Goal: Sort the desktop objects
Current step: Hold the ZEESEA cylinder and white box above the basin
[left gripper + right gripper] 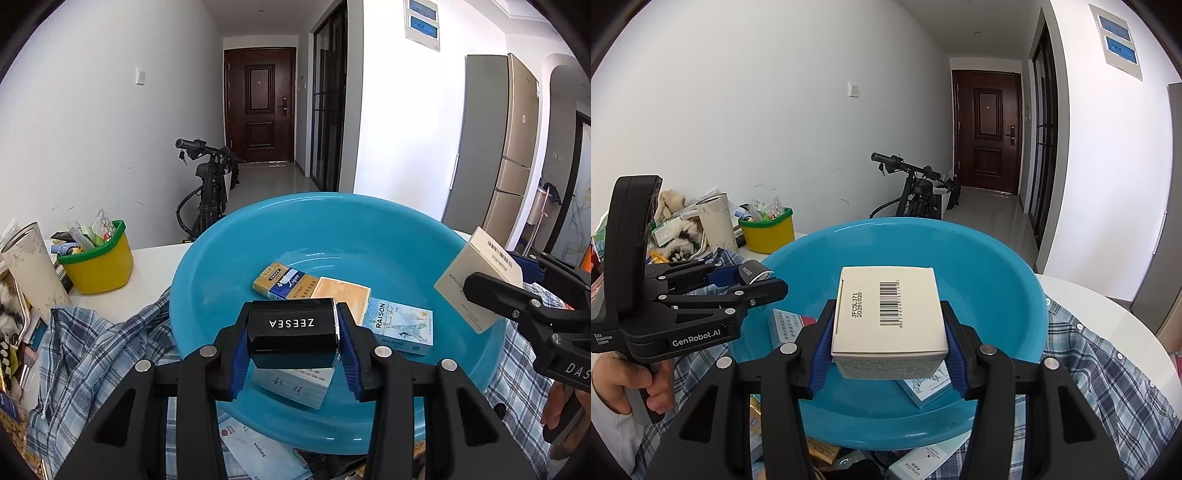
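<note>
In the lower middle of the left wrist view, our left tongs (293,341) were clamped on a glossy black rectangular case lettered ZEESEA (291,332), its long axis running across the blue ribbed pads. In the right wrist view our right tongs (888,345) gripped a matte cream cardboard box with a barcode (888,314) by its two side faces. Both loads hung over the smooth round blue plastic basin (369,229), which lay directly below and ahead of each pair, so we judged a release would drop either one inside; the left seemed slightly lower. Flat packets already lay on its floor, among them a gold and blue carton (282,282) and a pale blue RAISON pack (400,325). The basin rested on a crumpled blue plaid shirt (92,347) spread over the white bench (155,262).
</note>
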